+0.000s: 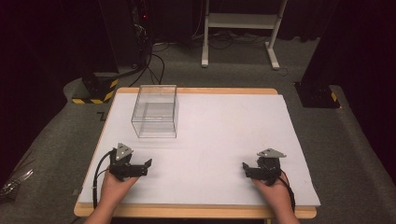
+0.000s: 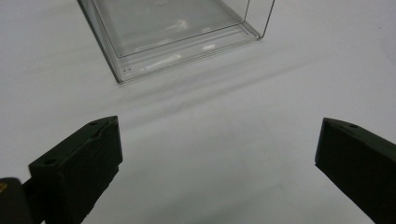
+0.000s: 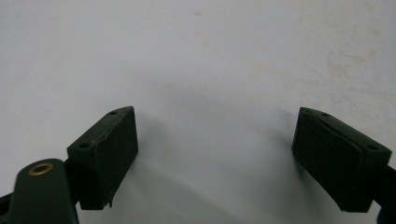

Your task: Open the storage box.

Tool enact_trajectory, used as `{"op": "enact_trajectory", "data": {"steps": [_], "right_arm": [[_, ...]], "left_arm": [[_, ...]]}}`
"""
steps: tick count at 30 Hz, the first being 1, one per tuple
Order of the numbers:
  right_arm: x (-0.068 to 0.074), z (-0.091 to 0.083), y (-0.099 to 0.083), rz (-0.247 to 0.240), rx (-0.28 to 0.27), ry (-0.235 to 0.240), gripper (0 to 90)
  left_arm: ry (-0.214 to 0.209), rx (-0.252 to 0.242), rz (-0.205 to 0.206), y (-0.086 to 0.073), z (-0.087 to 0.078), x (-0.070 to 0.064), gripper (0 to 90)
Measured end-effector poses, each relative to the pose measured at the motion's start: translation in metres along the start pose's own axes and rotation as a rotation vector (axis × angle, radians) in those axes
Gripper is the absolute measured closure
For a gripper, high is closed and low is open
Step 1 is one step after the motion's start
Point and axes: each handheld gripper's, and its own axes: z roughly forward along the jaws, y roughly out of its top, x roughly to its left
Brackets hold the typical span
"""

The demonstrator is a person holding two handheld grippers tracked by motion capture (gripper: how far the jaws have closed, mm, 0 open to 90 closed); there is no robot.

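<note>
A clear box point(image 1: 155, 111) stands on the table point(image 1: 224, 126) toward eleven o'clock from its centre, well apart from both grippers. The left gripper point(image 1: 148, 164) rests near the front edge at seven o'clock, the right gripper point(image 1: 244, 166) at five o'clock, their tips pointing toward each other.

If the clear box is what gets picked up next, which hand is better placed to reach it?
Probably the left. The left gripper sits on the clear box's side of the table, jaws open, with the box ahead in its view. The right gripper is farther away.
</note>
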Motion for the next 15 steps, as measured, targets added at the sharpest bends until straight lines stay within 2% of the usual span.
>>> {"op": "enact_trajectory", "data": {"steps": [6,15], "right_arm": [[0.0,0.0,0.0,0.001,-0.001,0.0,14.3],[0.0,0.0,0.0,0.003,-0.001,0.002,14.3]], "left_arm": [[-0.006,0.005,-0.001,0.01,0.012,-0.005,1.1],[-0.002,-0.011,-0.046,0.03,0.027,-0.002,1.2]]}}
